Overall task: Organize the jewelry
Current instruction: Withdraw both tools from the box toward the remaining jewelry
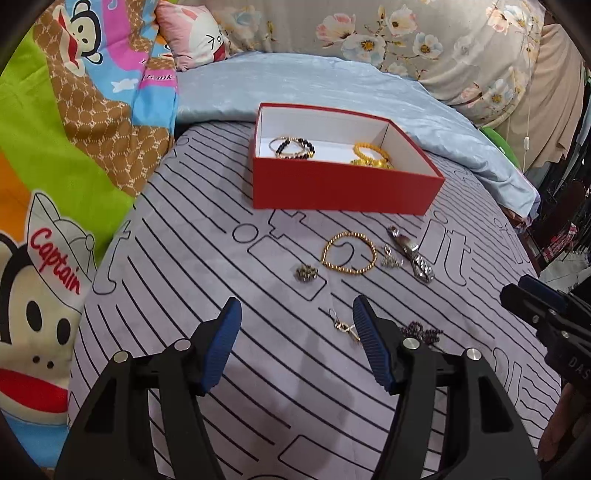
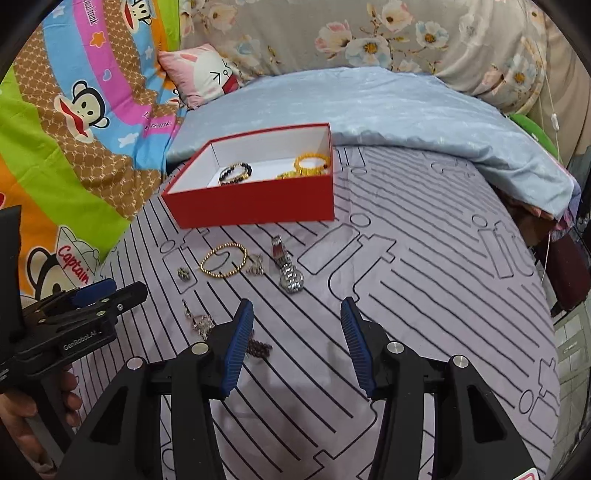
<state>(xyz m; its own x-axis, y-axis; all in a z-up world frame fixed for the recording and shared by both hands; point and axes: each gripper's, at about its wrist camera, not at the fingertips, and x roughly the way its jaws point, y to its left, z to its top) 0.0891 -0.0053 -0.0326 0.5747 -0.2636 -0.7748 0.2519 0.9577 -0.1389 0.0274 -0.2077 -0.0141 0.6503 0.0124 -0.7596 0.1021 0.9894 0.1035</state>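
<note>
Left wrist view: my left gripper (image 1: 297, 321) is apart and empty, with the gold beaded bracelet (image 1: 349, 253) ahead and the open red cardboard box (image 1: 343, 188) beyond; picking step

Right wrist view: my right gripper (image 2: 297, 321) is apart and empty; the silver metal watch (image 2: 290, 271) lies just ahead, so I'd descend onto it next

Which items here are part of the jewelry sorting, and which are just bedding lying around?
Job:
red box
gold bead bracelet
silver watch
keyring charm
dark bead bracelet and yellow bracelet, already boxed

Lying about:
pink pillow
cartoon quilt
blue blanket
</note>
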